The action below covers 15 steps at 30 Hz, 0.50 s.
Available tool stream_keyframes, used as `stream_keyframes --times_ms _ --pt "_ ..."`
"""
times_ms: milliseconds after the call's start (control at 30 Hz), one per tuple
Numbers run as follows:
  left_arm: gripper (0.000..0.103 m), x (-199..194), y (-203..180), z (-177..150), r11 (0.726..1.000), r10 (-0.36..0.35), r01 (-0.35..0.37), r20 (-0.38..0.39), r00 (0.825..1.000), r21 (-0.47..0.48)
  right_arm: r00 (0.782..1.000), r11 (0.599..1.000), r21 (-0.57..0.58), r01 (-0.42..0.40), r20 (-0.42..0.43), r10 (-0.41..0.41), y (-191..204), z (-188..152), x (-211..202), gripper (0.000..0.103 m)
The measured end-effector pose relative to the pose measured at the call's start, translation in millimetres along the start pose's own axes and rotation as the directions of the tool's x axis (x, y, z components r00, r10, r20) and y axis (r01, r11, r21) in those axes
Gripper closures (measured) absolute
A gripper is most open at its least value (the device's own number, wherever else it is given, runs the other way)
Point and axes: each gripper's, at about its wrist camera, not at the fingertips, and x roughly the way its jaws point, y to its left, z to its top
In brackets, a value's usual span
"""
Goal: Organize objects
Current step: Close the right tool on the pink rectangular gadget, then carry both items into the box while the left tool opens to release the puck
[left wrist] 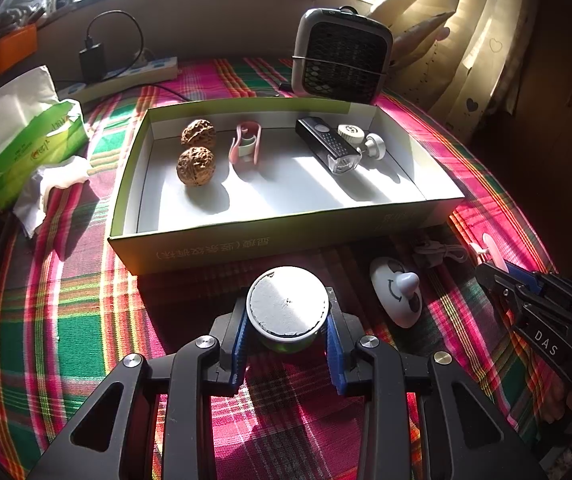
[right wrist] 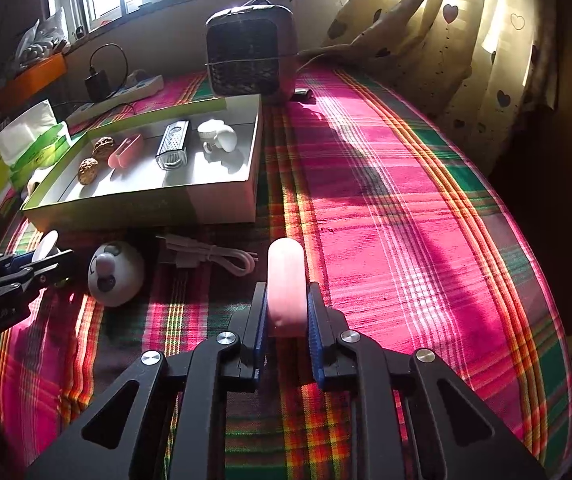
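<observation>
We hold a round white-lidded jar (left wrist: 287, 307) in our left gripper (left wrist: 288, 334) and a pink capsule-shaped item (right wrist: 286, 286) in our right gripper (right wrist: 286, 320), likely bound for the far box (left wrist: 286, 236).

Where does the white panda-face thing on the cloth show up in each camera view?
Left wrist view: the panda toy lies at lower right, in front of the box's near right corner.
Right wrist view: the panda toy lies at lower left, beside the white cable.
Shared landmark: the open box just behind it.
</observation>
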Motion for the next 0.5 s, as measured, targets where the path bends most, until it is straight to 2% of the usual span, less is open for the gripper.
stream_keyframes --times_ms 500 --pt "0.074 -1.8 0.0 0.5 1.0 0.002 -0.002 0.001 1.0 0.001 1.0 1.0 0.0 -0.022 0.001 0.022 1.5 -1.2 -1.3 0.084"
